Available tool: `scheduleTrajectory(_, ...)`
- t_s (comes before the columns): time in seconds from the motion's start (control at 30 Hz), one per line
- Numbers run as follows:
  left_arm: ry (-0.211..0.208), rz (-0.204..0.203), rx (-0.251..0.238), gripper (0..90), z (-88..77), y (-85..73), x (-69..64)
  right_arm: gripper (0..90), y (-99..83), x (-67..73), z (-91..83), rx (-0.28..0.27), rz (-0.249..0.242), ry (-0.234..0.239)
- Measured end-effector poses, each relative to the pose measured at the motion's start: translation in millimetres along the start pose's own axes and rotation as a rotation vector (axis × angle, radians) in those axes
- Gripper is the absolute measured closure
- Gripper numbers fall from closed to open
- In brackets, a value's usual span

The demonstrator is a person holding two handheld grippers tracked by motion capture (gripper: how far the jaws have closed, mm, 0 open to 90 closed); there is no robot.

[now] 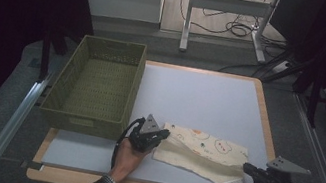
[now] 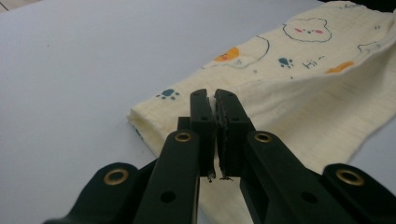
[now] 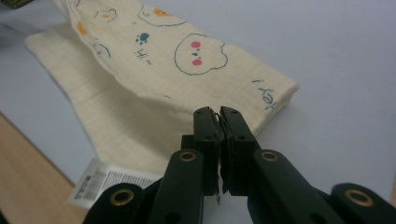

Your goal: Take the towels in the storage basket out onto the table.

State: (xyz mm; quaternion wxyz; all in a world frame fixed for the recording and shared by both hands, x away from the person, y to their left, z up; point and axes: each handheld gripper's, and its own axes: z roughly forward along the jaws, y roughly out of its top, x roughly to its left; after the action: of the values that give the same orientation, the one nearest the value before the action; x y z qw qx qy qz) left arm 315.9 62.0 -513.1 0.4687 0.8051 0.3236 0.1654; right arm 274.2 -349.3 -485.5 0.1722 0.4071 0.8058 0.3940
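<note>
With the left gripper (image 1: 163,133) and right gripper (image 1: 245,167) each pinching an end of the folded cloth (image 1: 201,151), lying on the surface (image 1: 200,98) at four o'clock from the basket (image 1: 96,85), uneven pulling could slip a corner free and undo the fold.

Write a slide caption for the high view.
Two shut hand-held grippers, left and right, at opposite ends of a folded cartoon-print cloth beside a green woven basket.

My left claw (image 2: 214,100) and right claw (image 3: 219,116) are matt black plastic with brass-coloured rivets. The cloth (image 1: 201,151) is soft, crinkly cream cotton weave; its tag (image 3: 107,184) papery. The bench (image 1: 200,98) is smooth, matt, wood-edged; the basket (image 1: 96,85) woven.
</note>
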Motion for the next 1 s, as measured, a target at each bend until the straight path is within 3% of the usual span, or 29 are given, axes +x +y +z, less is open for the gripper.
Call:
scheduleTrajectory(0.4,-0.015,0.027,0.049,86.0,-7.6,-26.2,-17.8,85.6,-23.9,9.7,-0.8,0.043,0.021,0.027)
scheduleTrajectory(0.53,-0.039,0.012,0.066,84.1,-10.3,-35.5,-20.8,84.6,-31.8,13.2,-2.5,0.041,0.032,0.044)
scheduleTrajectory(0.63,-0.059,-0.02,0.053,75.8,-19.0,-41.7,-21.1,79.6,-36.2,16.8,-8.0,0.039,0.036,0.049)
scheduleTrajectory(0.7,-0.071,-0.044,0.03,70.4,-28.7,-42.1,-20.1,76.6,-38.0,17.4,-14.9,0.032,0.043,0.049)
scheduleTrajectory(0.83,-0.055,-0.051,0.012,60.3,-39.4,-34.8,-16.3,73.5,-33.1,14.6,-30.8,0.006,0.048,0.03)
scheduleTrajectory(1.0,-0.053,-0.051,0.051,59.2,-28.8,-29.7,-13.6,71.0,-23.9,8.9,-28.3,-0.008,0.058,0.031)
